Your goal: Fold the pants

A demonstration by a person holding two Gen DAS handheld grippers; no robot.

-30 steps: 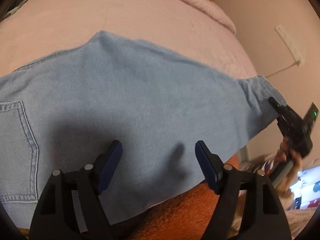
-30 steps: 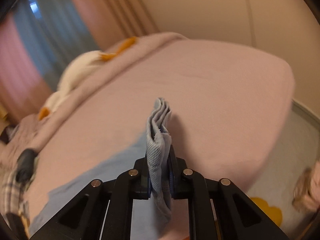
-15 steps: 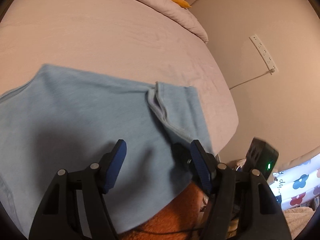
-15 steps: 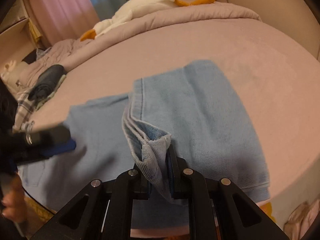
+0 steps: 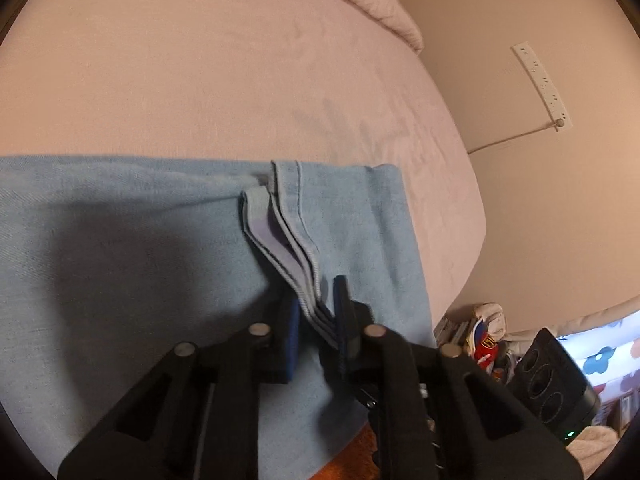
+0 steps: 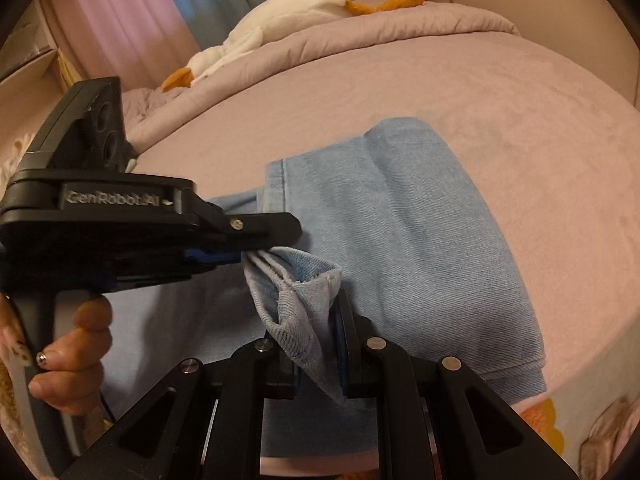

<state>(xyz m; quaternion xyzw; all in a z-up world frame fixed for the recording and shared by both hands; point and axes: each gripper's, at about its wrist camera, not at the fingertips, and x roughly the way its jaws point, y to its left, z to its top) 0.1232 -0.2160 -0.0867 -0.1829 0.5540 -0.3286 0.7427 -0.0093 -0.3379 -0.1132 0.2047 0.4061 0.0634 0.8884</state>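
I see a bed (image 5: 240,60) with a pinkish-mauve sheet filling most of both views. At twelve o'clock in the right wrist view a bunched quilt (image 6: 360,32) of the same colour carries a white plush goose (image 6: 280,12) with orange beak and feet. Behind it, at eleven o'clock, hang pink and blue curtains (image 6: 160,0). At two o'clock in the left wrist view, a white power strip (image 5: 540,80) is fixed to the beige wall (image 5: 560,208), its cord trailing left. The light is warm and dim.
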